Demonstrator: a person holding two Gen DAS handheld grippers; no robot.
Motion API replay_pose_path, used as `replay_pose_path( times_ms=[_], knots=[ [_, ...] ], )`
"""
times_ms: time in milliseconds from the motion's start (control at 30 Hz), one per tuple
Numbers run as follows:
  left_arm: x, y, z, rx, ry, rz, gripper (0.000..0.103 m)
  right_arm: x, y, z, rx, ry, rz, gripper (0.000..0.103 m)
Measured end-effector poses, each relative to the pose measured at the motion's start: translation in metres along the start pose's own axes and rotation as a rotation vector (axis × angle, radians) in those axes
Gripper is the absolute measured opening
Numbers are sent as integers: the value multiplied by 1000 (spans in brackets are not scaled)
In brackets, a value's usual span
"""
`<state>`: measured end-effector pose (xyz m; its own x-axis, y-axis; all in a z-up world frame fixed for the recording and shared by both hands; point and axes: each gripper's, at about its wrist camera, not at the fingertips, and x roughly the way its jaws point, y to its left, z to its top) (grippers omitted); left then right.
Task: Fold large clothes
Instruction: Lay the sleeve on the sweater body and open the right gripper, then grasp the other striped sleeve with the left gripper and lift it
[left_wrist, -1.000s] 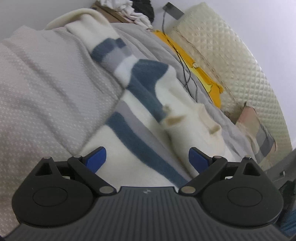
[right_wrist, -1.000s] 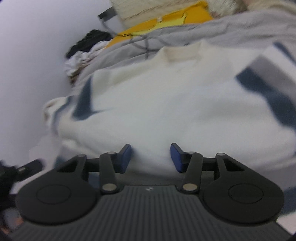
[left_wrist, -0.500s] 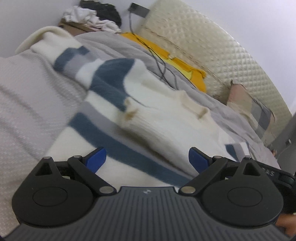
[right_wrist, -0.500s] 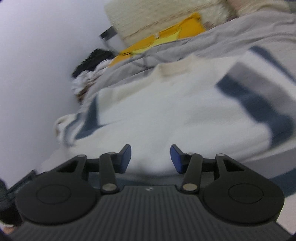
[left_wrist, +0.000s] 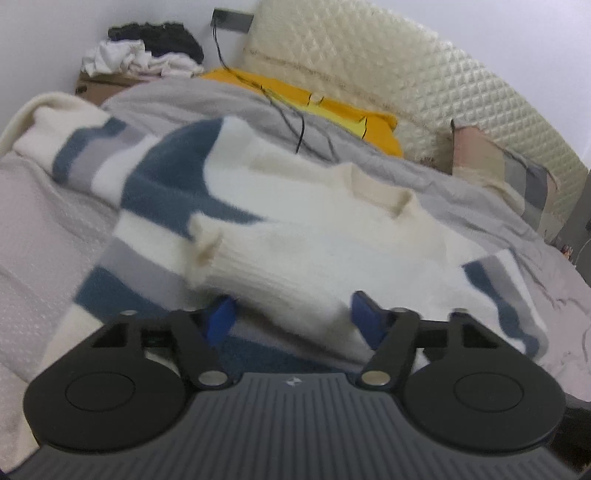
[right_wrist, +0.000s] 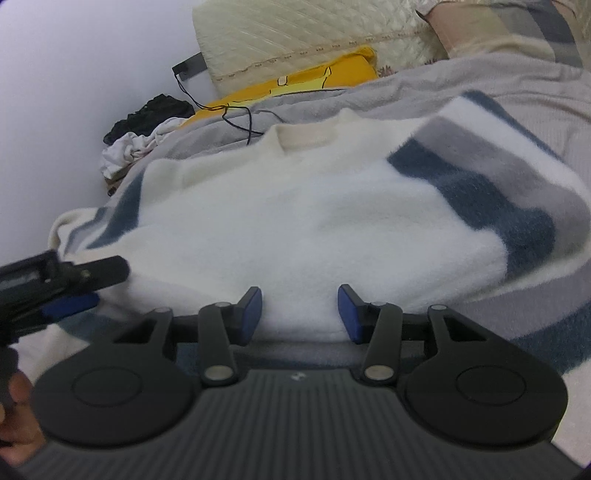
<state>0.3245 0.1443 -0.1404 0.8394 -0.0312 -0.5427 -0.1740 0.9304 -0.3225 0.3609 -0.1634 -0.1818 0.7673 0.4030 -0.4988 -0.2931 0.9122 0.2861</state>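
Note:
A large cream sweater (left_wrist: 325, 236) with navy and grey stripes lies spread on the bed, neck opening (left_wrist: 380, 192) toward the headboard. One sleeve is folded across the body, its ribbed cuff (left_wrist: 236, 262) lying just ahead of my left gripper (left_wrist: 293, 321), whose jaws stand apart around the sleeve's near end. In the right wrist view the sweater (right_wrist: 314, 221) fills the middle, and my right gripper (right_wrist: 300, 314) has its jaws apart at the white near edge. The left gripper also shows at the left edge of that view (right_wrist: 70, 288).
The bed has a grey cover (left_wrist: 461, 199). A yellow garment (left_wrist: 332, 110) with a black cable (left_wrist: 295, 122) lies near the quilted cream headboard (left_wrist: 406, 74). A pile of clothes (left_wrist: 147, 55) sits on a box at the back left. A plaid pillow (left_wrist: 517, 177) is at the right.
The left gripper has swung right over the sweater, and its jaws have narrowed around the folded sleeve. The right gripper's view shifted slightly; its jaw gap is unchanged.

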Motion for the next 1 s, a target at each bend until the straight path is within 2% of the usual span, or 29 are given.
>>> replay_pose_path(
  times_ms=[100, 167, 267, 367, 433, 567, 800, 900, 1000],
  knots=[
    [12, 3, -3, 7, 42, 27, 60, 1, 4, -1, -23, -5, -11, 48],
    [19, 3, -5, 29, 69, 46, 59, -1, 3, -1, -24, -7, -10, 48],
    [23, 2, -6, 48, 72, 57, 59, -1, 1, 1, -27, -3, -2, 48],
    [19, 3, -4, 23, 64, 47, 59, -8, -4, 5, -10, 0, 23, 47],
    [10, 7, -2, -17, 46, 33, 60, -19, -5, 8, -25, -3, 16, 48],
    [-13, 9, 2, -19, -21, 30, 65, -54, -6, 16, -41, -20, 2, 48],
    [-40, 30, 13, -119, -92, 21, 69, -120, -10, 13, 1, -26, 27, 51],
    [-45, 44, 20, -171, -115, 40, 71, -135, -5, 6, -3, -24, 61, 51],
    [-41, 65, 30, -250, -123, 54, 71, -134, 3, 6, -34, -29, 89, 51]
  ],
)
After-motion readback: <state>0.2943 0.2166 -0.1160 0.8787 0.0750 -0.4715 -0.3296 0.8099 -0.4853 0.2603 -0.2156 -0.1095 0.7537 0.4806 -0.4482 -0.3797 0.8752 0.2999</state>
